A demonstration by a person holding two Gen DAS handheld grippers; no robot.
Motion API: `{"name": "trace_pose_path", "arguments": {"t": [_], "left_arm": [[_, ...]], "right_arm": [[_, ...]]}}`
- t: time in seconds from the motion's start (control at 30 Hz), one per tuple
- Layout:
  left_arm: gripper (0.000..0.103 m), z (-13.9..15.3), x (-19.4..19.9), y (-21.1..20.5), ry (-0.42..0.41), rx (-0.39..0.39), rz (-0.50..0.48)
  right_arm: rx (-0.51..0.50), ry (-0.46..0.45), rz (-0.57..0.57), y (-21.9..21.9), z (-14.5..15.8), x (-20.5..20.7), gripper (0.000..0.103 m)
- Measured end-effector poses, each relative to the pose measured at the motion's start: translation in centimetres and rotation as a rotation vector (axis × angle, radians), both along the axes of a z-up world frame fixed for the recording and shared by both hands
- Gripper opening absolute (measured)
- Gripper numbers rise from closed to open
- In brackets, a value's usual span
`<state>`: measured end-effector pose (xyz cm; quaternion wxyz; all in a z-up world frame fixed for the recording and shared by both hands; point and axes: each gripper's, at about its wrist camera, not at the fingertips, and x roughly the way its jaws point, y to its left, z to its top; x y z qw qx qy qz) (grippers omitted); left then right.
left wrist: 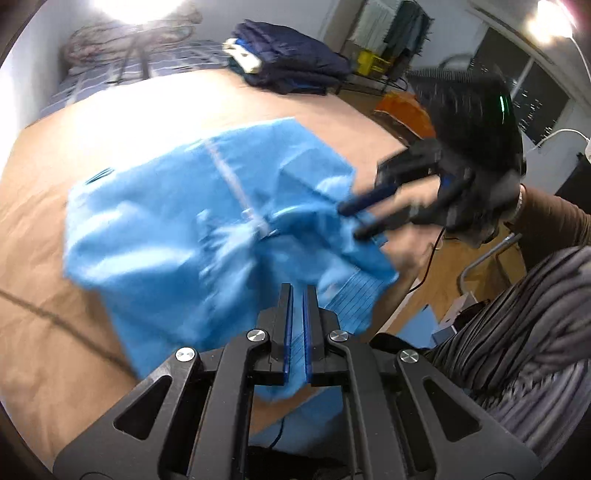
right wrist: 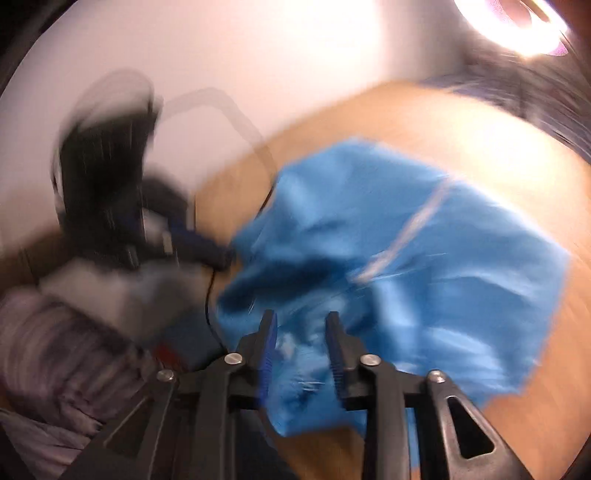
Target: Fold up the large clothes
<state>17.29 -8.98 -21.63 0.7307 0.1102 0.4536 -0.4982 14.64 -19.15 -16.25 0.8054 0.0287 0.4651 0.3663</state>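
Observation:
A large light-blue garment [left wrist: 192,221] with a pale zipper line lies crumpled on the brown bed cover [left wrist: 74,295]. My left gripper [left wrist: 298,291] is shut on its near edge, with blue cloth pinched between the pads. My right gripper [left wrist: 354,221] is open at the garment's right edge, fingers spread. In the blurred right wrist view the right gripper [right wrist: 301,321] is open above the garment [right wrist: 424,258], and the left gripper [right wrist: 225,258] meets the cloth's left edge.
A stack of folded dark-blue clothes [left wrist: 291,62] sits at the bed's far edge, with a plaid pillow [left wrist: 122,70] behind. A clothes rack [left wrist: 395,29] and orange item [left wrist: 402,107] stand beyond. The person's striped clothing [left wrist: 517,332] is at right.

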Motion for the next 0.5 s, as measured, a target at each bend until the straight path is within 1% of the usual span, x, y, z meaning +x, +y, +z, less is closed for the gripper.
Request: {"name": "trace_pose_path", "arguments": {"t": [0.07, 0.1, 0.13, 0.2, 0.27, 0.3, 0.37, 0.43, 0.5], "left_arm": [[0.002, -0.7, 0.1, -1.8, 0.005, 0.003, -0.022], [0.002, -1.3, 0.1, -2.9, 0.011, 0.010, -0.039], [0.002, -1.8, -0.1, -3.8, 0.011, 0.021, -0.052], [0.002, -2.8, -0.2, -5.5, 0.012, 0.043, -0.074], [0.002, -3.8, -0.4, -7.1, -0.005, 0.079, -0.098], [0.002, -4.4, -0.6, -7.7, -0.002, 0.095, -0.113], [0.002, -5.5, -1.4, -8.4, 0.031, 0.108, -0.152], [0.002, -6.8, -2.4, -8.9, 0.061, 0.129, -0.200], [0.002, -7.7, -3.0, -9.0, 0.054, 0.154, -0.213]], "right_arm": [[0.031, 0.008, -0.107, -2.8, 0.3, 0.3, 0.024], [0.013, 0.025, -0.169, -4.2, -0.1, 0.6, 0.022], [-0.002, 0.037, -0.201, -5.0, -0.3, 0.8, 0.020], [-0.009, 0.075, -0.247, -6.1, -1.5, 1.1, 0.020], [0.006, 0.107, -0.275, -6.2, -2.4, 1.3, 0.020], [0.028, 0.121, -0.281, -6.1, -2.9, 1.5, 0.020], [0.065, 0.136, -0.282, -6.1, -3.2, 1.9, 0.020], [0.067, 0.139, -0.276, -5.5, -4.0, 2.4, 0.020], [0.034, 0.164, -0.273, -4.7, -5.4, 3.5, 0.020]]}}
